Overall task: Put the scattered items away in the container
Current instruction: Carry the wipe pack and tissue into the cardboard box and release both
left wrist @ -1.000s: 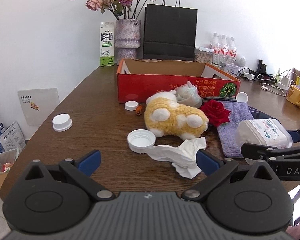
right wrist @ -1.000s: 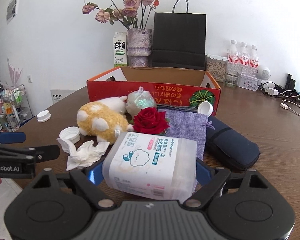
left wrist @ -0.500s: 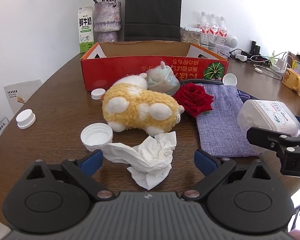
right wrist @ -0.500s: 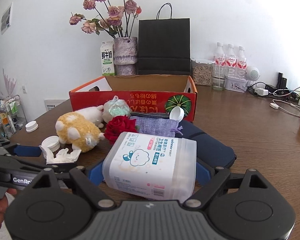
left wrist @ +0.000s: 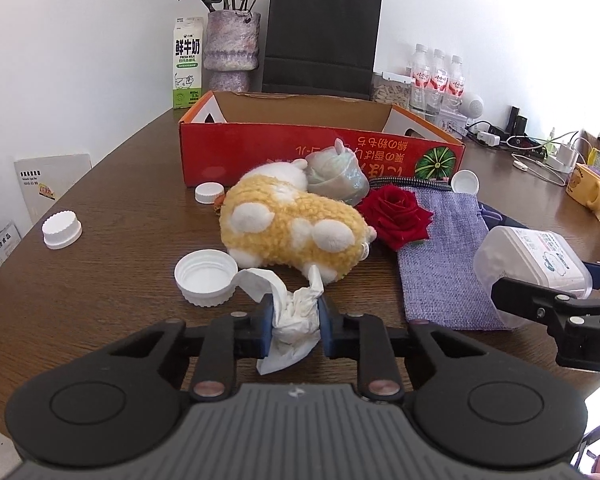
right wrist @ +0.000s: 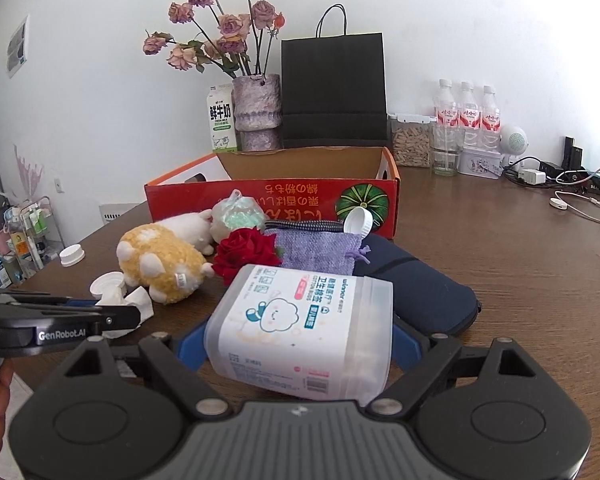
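Note:
My left gripper (left wrist: 294, 320) is closing, and its blue pads squeeze the crumpled white tissue (left wrist: 296, 306) lying on the brown table (left wrist: 112, 280). My right gripper (right wrist: 298, 344) holds the translucent cotton swab box (right wrist: 300, 320) between its wide-set pads, just above the table. The open red cardboard box (left wrist: 260, 152) stands behind the loose items. Before it lie a yellow plush toy (left wrist: 292, 232), a red rose (left wrist: 396, 212), a purple pouch (left wrist: 444, 272), a knotted plastic bundle (left wrist: 336, 178) and a dark blue case (right wrist: 416, 284).
White lids lie about: a large one (left wrist: 206, 276) beside the tissue, another (left wrist: 62, 230) far left, a small one (left wrist: 209, 192) by the box. Behind stand a milk carton (left wrist: 187, 62), a vase (left wrist: 230, 48), a black paper bag (left wrist: 322, 36) and water bottles (left wrist: 438, 76). Cables (right wrist: 580, 204) lie at right.
My left gripper came forward over the tissue and its jaws went from wide open to clamped on it. The right gripper kept its hold on the cotton swab box.

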Demonstrator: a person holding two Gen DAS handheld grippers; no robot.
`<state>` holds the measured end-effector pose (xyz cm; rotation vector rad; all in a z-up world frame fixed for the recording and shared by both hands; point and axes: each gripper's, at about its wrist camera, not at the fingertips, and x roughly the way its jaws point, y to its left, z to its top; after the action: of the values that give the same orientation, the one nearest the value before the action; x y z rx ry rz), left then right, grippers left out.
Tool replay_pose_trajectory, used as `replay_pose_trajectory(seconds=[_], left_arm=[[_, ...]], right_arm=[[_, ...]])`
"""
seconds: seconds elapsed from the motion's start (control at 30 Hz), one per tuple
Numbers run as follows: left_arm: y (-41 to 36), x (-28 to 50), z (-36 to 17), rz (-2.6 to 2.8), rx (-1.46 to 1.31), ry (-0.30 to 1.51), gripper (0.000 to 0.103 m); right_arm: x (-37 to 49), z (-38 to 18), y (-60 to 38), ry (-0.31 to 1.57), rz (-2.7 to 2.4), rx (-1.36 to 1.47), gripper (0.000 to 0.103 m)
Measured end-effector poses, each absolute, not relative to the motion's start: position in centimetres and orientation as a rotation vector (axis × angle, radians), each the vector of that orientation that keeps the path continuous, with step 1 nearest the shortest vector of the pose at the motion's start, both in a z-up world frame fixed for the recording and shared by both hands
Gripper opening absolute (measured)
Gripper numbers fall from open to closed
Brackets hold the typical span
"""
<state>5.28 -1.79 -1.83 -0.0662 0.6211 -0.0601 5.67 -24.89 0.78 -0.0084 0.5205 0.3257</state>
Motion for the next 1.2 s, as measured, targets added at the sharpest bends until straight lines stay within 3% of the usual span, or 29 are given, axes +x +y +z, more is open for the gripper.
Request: replay_pose_trajectory(seconds=[0.37,0.43,0.77,1.2], left_arm=[[-0.2,6.5,2.2,-0.093,-0.102,0.495,0.023],[0.2,7.6,3.6,-0.109,-0.121,0.462,0.023],[-0.2,16.0,8.9,-0.12,-0.177,0.356,0.023],[1.4,28.4,7.9,0.0,-0.222,0.461,0.024]], right_arm=[[7.8,3.7,-24.2,0.426,0.365,-0.015,0.088],[9.0,4.7,-24.1,0.393,0.368,-0.021,0.083],[18.6,8.5,-22.4,0.343,0.357,0.001,0.081],[31.0,10.7,-18.4,0.382,0.275,0.071,0.081]])
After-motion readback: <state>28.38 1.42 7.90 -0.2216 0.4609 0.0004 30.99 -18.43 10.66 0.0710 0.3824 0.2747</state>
